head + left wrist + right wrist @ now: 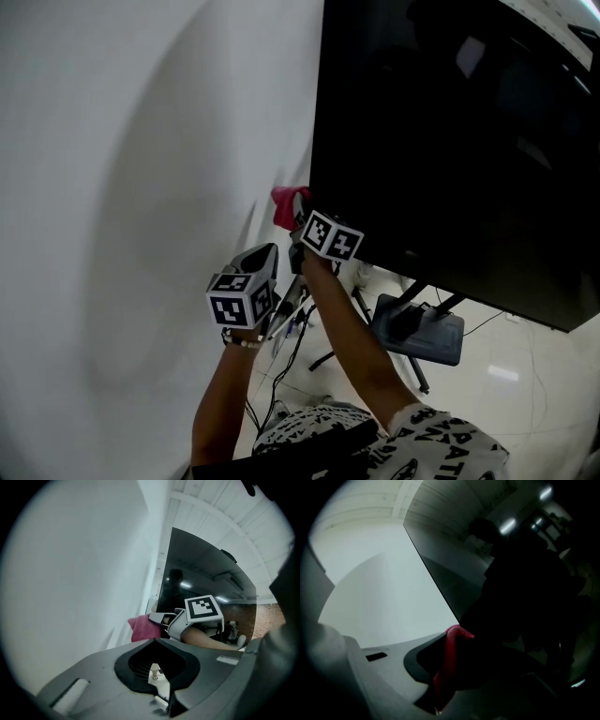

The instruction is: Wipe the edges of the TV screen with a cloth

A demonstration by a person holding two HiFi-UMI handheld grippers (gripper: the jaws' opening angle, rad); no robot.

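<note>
The black TV screen [450, 141] fills the upper right of the head view, next to a white wall. A red cloth [286, 204] is pressed at the screen's lower left corner, with my right gripper [300, 221] shut on it. In the right gripper view the cloth [447, 667] hangs bunched out of the right gripper [451, 637] against the TV edge [436, 583]. My left gripper [262, 255] points up just below and left of the cloth, apart from it. The left gripper [157, 641] looks shut and holds nothing. The left gripper view also shows the cloth [142, 628] and the right gripper [163, 618] at the screen [201, 569].
A white wall [141, 187] runs close along the TV's left edge. Below the screen stands the TV stand's dark base [419, 330] with thin legs, and cables [281, 370] trail over the pale floor. The person's forearms reach up from the bottom.
</note>
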